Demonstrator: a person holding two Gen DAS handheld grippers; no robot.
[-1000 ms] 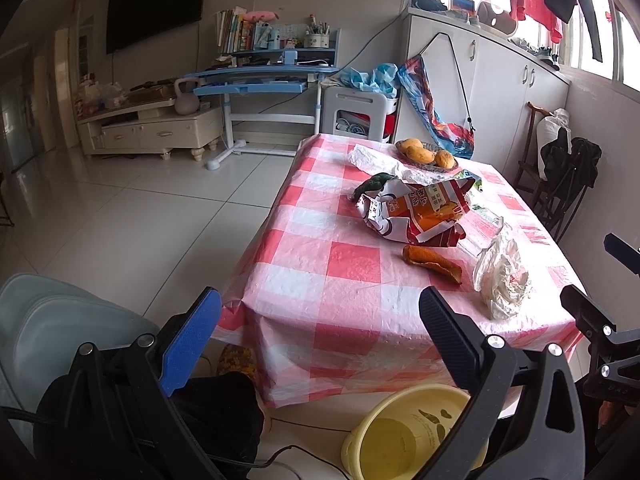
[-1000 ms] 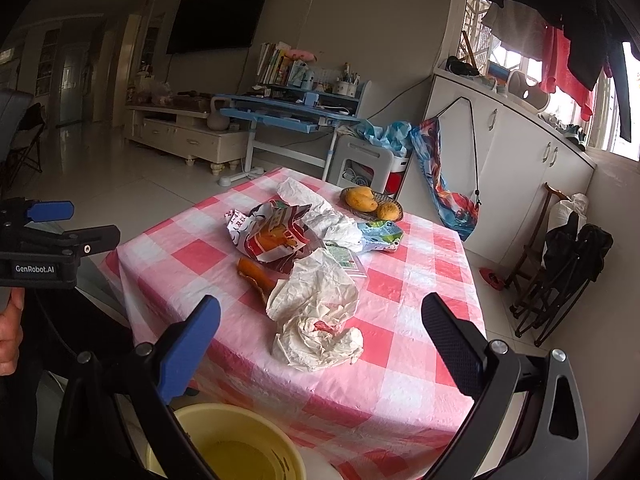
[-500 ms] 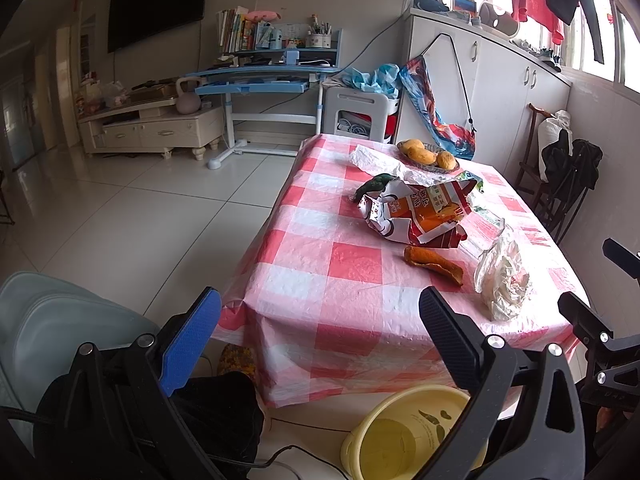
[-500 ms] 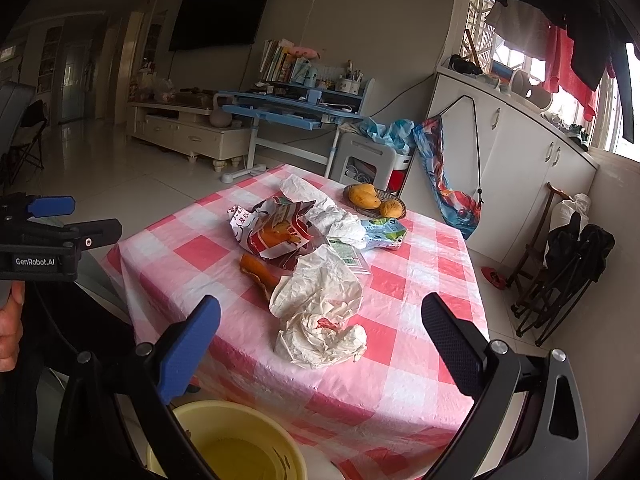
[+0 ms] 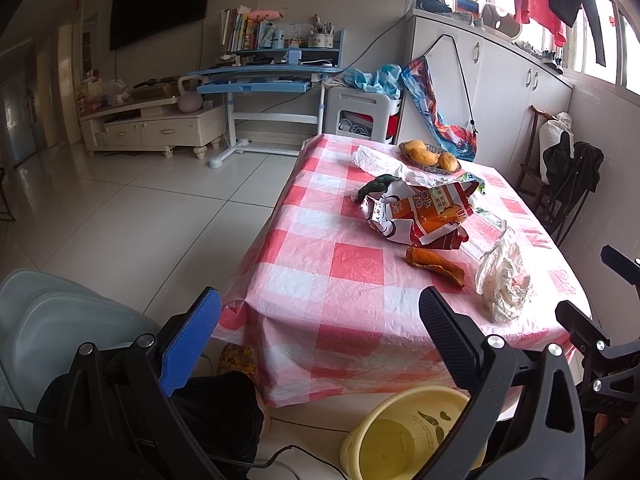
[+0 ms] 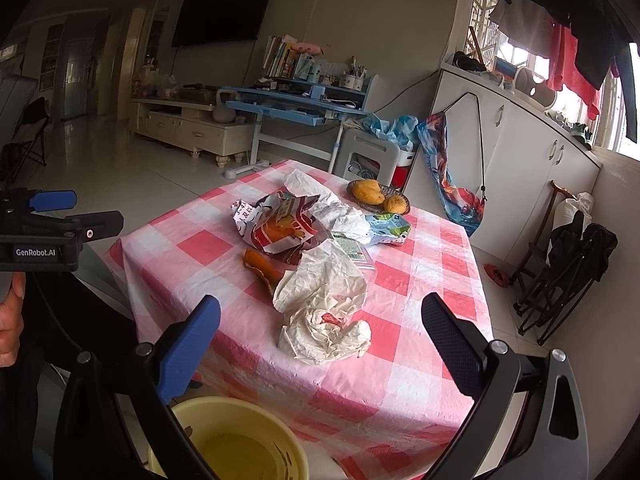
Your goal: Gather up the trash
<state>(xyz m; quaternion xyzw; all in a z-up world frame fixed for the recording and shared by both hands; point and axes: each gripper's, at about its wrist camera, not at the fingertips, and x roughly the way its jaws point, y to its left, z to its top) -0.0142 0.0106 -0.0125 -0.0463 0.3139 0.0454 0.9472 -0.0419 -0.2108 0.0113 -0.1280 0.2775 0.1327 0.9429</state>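
Nothing looks collected yet: both the left gripper (image 5: 320,340) and right gripper (image 6: 320,344) hang wide and empty (off the near edge) of the pink-checked table (image 6: 420,280), where crumpled white paper (image 6: 324,312), an orange peel (image 6: 262,266) and a torn red-orange snack bag (image 6: 280,228) lie, above the yellow plastic bucket (image 6: 236,440).

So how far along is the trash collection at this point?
Barely started. Both grippers, left and right, are open and empty. The yellow bucket holds no wrappers. The crumpled white paper, snack bag and orange peel lie on the table.
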